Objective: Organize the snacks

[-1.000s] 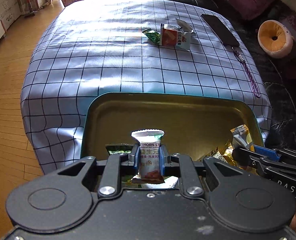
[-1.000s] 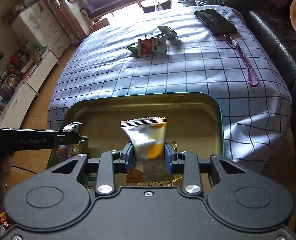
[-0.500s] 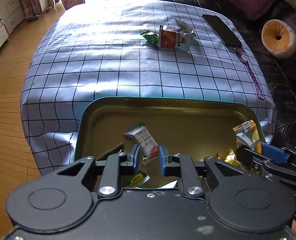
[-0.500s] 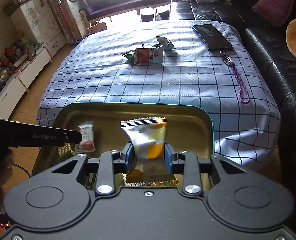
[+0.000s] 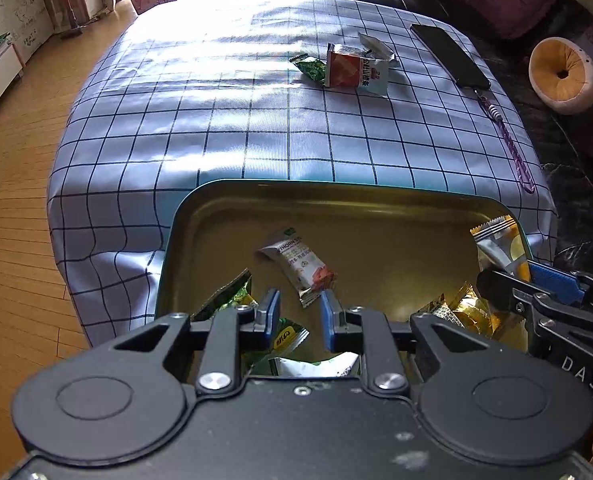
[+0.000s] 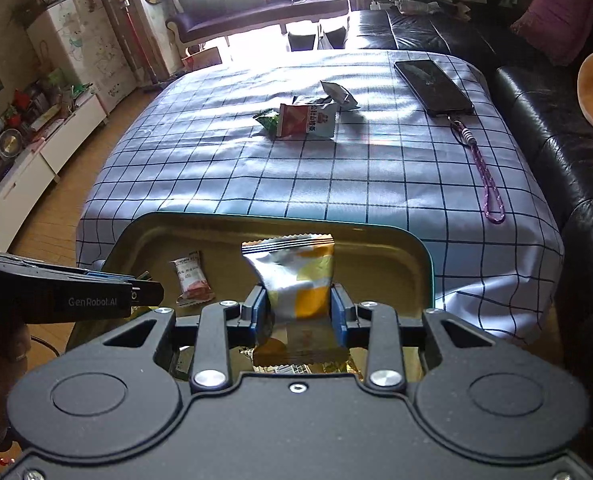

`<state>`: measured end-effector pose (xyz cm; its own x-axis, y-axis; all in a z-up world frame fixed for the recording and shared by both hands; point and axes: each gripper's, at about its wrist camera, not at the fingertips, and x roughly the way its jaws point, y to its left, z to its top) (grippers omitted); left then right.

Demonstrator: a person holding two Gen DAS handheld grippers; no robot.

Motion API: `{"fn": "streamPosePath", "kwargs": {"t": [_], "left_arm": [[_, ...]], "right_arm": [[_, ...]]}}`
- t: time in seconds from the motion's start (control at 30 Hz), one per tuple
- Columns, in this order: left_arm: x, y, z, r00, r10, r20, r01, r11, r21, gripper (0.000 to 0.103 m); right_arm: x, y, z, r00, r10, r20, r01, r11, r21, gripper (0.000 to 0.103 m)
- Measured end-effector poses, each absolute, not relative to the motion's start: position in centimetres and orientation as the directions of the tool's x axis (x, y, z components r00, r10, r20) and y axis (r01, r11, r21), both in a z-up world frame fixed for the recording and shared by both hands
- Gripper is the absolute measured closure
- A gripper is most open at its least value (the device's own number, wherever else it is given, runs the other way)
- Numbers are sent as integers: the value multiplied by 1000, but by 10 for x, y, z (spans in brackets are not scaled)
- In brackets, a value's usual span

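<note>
The shiny gold tin (image 5: pixel 224 216) sits at the near edge of the checked tablecloth (image 5: pixel 216 120), with lots of bare cloth behind it. The left gripper (image 5: pixel 298 308) hangs open over the tin, and the little white snack pack (image 5: pixel 298 266) lies flat just past its tips. The right gripper (image 6: pixel 298 312) squeezes a crinkly silver and yellow bag (image 6: pixel 296 276) above the tin.

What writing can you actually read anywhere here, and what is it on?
"GenRobot.AI": side of the left gripper.
"DAS": side of the right gripper, cut off by the frame edge.
"THORN ST": white hawthorn snack in the tin, partly cut off.
Red-and-white packet on the tablecloth: Chinese print, too blurred.
</note>
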<state>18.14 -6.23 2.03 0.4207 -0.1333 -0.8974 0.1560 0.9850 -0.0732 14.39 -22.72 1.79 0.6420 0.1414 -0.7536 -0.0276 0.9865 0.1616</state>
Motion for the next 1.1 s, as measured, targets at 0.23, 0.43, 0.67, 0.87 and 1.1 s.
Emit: {"fn": "streamPosePath", "kwargs": {"t": [0.23, 0.43, 0.67, 0.87, 1.1], "left_arm": [[179, -62, 18, 410, -123, -904, 153, 986, -65, 81], [178, -62, 17, 411, -121, -904, 152, 986, -63, 81], [174, -62, 17, 408, -116, -906, 153, 987, -57, 81], [171, -61, 16, 399, -116, -910, 147, 987, -61, 80], [167, -59, 14, 391, -102, -915, 140, 989, -50, 80]], "right_arm": [[145, -226, 18, 642, 146, -753, -24, 985, 171, 57], [145, -226, 18, 637, 155, -755, -26, 983, 180, 57], [145, -222, 16, 624, 164, -764, -46, 984, 174, 57], [144, -218, 15, 613, 169, -772, -58, 984, 169, 57], [144, -214, 12, 598, 177, -782, -72, 983, 167, 57]]}}
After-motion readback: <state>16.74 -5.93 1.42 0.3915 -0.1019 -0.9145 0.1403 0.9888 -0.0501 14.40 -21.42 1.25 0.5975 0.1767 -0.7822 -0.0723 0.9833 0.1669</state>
